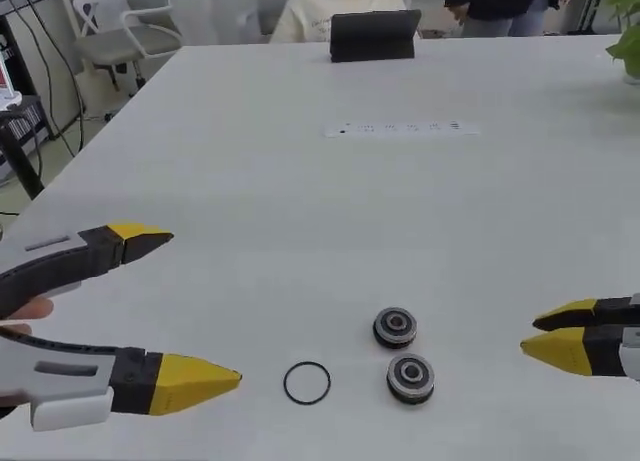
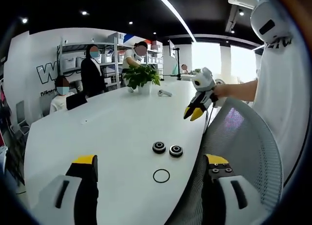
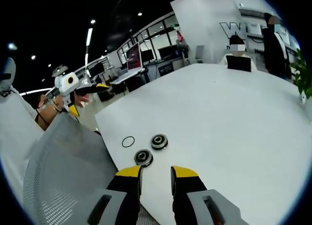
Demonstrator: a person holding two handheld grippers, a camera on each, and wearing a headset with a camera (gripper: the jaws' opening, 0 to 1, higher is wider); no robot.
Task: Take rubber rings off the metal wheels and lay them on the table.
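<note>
Our left gripper (image 1: 205, 309) is spread wide and empty at the near left; our right gripper (image 1: 528, 335), narrowed to a slim gap, holds nothing at the near right. Between them sit the far wheel (image 1: 395, 327) and near wheel (image 1: 410, 378), one ring (image 1: 307, 383) lying loose on the table (image 1: 300, 181) just left. We should steady a wheel with one tool and peel its dark rim off gently.
</note>
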